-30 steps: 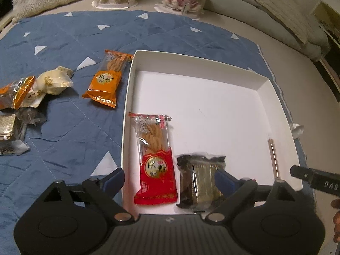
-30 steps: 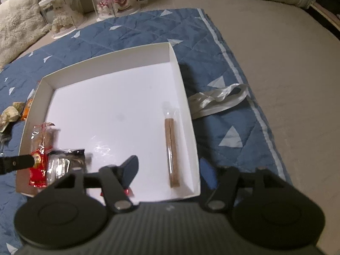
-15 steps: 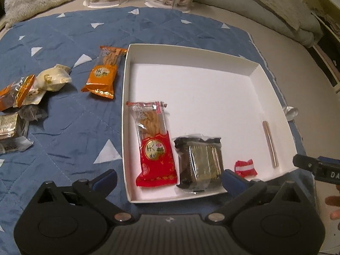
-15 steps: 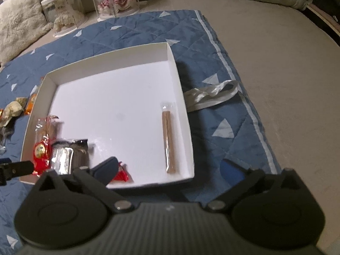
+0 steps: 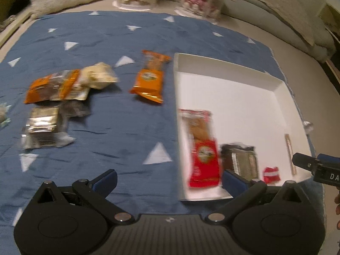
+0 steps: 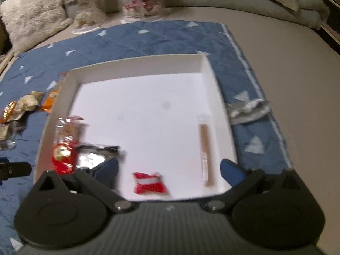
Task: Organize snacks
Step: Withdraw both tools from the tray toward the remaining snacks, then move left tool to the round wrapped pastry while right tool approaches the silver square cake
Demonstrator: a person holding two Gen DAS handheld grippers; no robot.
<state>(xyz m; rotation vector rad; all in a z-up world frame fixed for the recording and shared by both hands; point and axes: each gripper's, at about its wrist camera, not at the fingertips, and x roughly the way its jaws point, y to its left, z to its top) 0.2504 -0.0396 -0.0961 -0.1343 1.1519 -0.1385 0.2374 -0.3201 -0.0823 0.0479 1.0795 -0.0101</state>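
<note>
Your left gripper (image 5: 169,178) and right gripper (image 6: 169,170) both gape wide, having just been opening, nothing between them. The small red packet (image 6: 149,183) lies in the white box (image 6: 138,65); the orange snack (image 5: 149,80) waits on the blue quilt (image 5: 119,127).

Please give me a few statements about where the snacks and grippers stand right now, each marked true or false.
1. The small red packet lies inside the white box. True.
2. The orange packet lies inside the box. False: it lies on the blue quilt, beside the box.
3. The left gripper holds the dark packet. False: its jaws stand open and empty.
4. The right gripper is open. True.
5. A thin brown stick lies near the box's right wall. True.
</note>
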